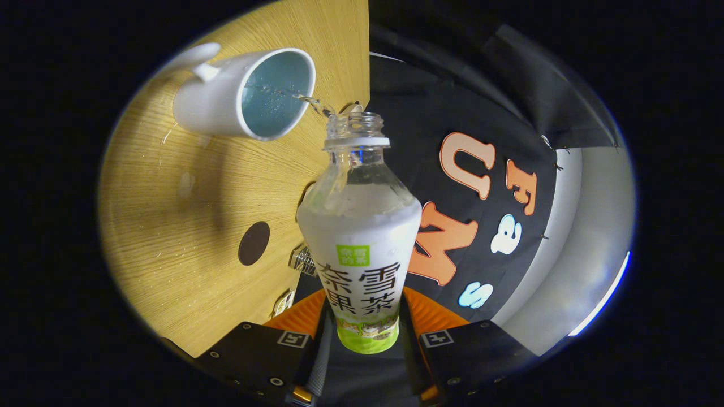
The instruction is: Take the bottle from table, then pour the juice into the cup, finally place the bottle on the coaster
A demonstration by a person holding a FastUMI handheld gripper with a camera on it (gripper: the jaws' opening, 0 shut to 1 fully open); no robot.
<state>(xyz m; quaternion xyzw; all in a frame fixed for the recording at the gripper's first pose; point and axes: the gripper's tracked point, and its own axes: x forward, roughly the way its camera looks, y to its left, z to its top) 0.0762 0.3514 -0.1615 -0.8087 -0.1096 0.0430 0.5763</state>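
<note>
Item 1. Wooden table (186, 215): light oak-grain top, seen rotated by the tipped camera, lying from 7 to 12 o'clock of the bottle. A few wet streaks and droplets show on the grain below the mug.

Item 2. Mug (240, 93): white outside, pale blue inside, handle pointing away toward 10 o'clock. It stands on the table at 11 o'clock of the bottle, its mouth facing the bottle neck. Clear liquid and bubbles sit inside.

Item 3. Coaster (253, 243): small dark brown disc, flat on the table at 9 o'clock of the bottle body, well apart from the mug.

Item 4. Small metallic objects (302, 261) at the table edge, just beside the bottle; too small to identify.

Item 5. Bottle (359, 237): clear plastic, cap off, white sleeve label with a green base. Long axis runs straight ahead from the fingers, mouth pointing toward 12 o'clock, tipped level with the mug rim. A thin stream (314, 103) of clear liquid arcs from the mouth toward 10 o'clock into the mug. The label carries a green square and large dark Chinese characters; not transcribed here.

Item 6. Gripper (365, 333): jaws closed against the bottle's lower body, one finger at each side, the base sitting between them.
</note>
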